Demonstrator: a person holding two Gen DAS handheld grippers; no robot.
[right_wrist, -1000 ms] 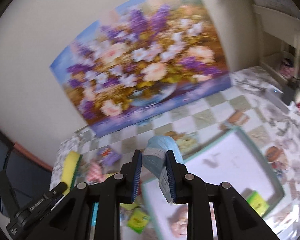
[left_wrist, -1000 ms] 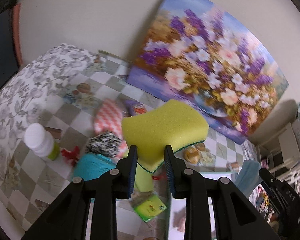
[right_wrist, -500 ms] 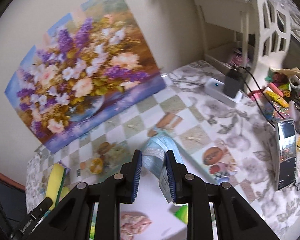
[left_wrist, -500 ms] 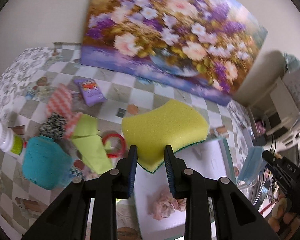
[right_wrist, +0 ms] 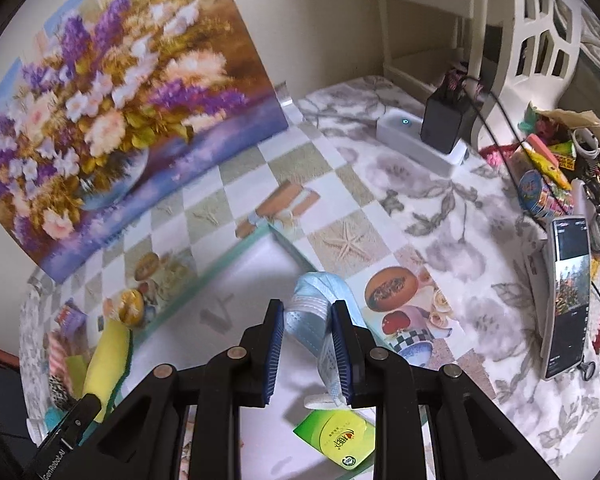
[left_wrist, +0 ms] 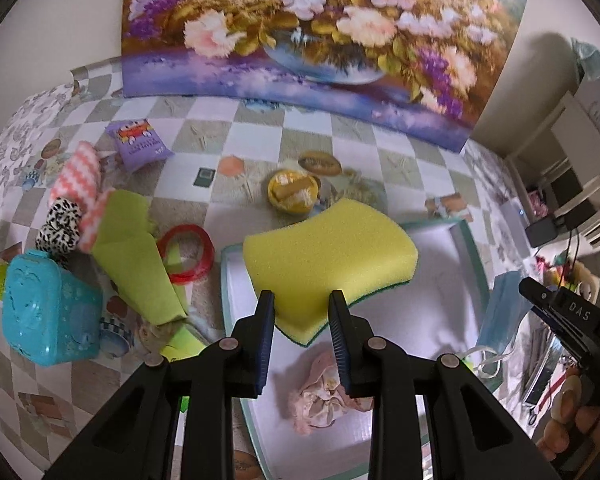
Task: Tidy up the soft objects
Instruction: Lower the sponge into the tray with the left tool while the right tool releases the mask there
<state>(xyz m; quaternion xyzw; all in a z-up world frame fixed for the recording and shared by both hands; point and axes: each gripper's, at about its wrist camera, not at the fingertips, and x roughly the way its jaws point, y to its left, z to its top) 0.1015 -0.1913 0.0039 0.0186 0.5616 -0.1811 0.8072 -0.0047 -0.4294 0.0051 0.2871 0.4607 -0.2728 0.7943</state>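
My left gripper (left_wrist: 302,316) is shut on a yellow sponge (left_wrist: 328,254) with a green underside and holds it above the white tray (left_wrist: 466,236) with a teal rim. A crumpled pink cloth (left_wrist: 320,394) lies in the tray below the fingers. My right gripper (right_wrist: 306,328) is shut on a light blue face mask (right_wrist: 320,308), hanging over the tray's far right corner (right_wrist: 268,230). The mask (left_wrist: 504,312) and the right gripper show at the right edge of the left wrist view. The sponge (right_wrist: 106,360) shows at the left of the right wrist view.
Left of the tray lie a teal plastic box (left_wrist: 48,312), a lime green cloth (left_wrist: 136,256), a red ring (left_wrist: 188,252), a leopard-print scrunchie (left_wrist: 58,228) and a purple packet (left_wrist: 140,144). A green packet (right_wrist: 336,440) lies in the tray. A flower painting (left_wrist: 320,36) leans on the wall. A phone (right_wrist: 566,296) and charger (right_wrist: 444,120) are on the right.
Both grippers have come down and swung over the white tray with their loads. The sponge moved from above the clutter at the left to above the tray; the mask moved to the tray's right corner.
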